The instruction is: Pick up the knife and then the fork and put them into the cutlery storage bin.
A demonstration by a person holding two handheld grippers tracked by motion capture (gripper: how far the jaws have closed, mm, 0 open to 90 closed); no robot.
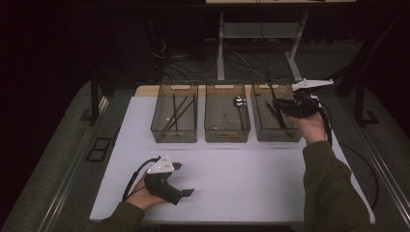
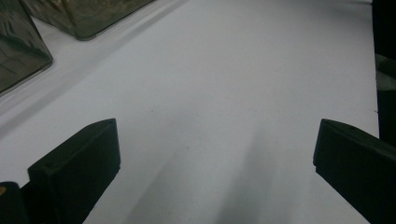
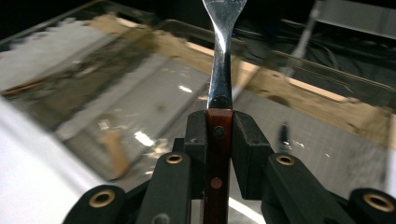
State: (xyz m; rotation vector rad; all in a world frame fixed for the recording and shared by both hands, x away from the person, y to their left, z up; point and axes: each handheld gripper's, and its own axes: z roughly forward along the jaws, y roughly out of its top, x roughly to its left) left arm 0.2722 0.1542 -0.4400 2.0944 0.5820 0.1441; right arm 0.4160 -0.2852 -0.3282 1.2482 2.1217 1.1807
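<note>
Lab: floor cables [image 1: 241, 60], test table [image 1: 232, 174].

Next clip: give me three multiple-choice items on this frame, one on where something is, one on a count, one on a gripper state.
1. Where is the right gripper?
A. over the rightmost bin
B. over the leftmost bin
C. flat on the table

2. How many clear bins stand in the row?
A. two
B. three
C. four

3. What are the left gripper fingers doing?
A. clamping a fork
B. shut on nothing
C. standing open, nothing between them

Answers:
1 A, the high view shows it above that bin, clamped on a wooden-handled utensil.
2 B, three side by side.
3 C, the left gripper view shows bare white table between them.
</note>
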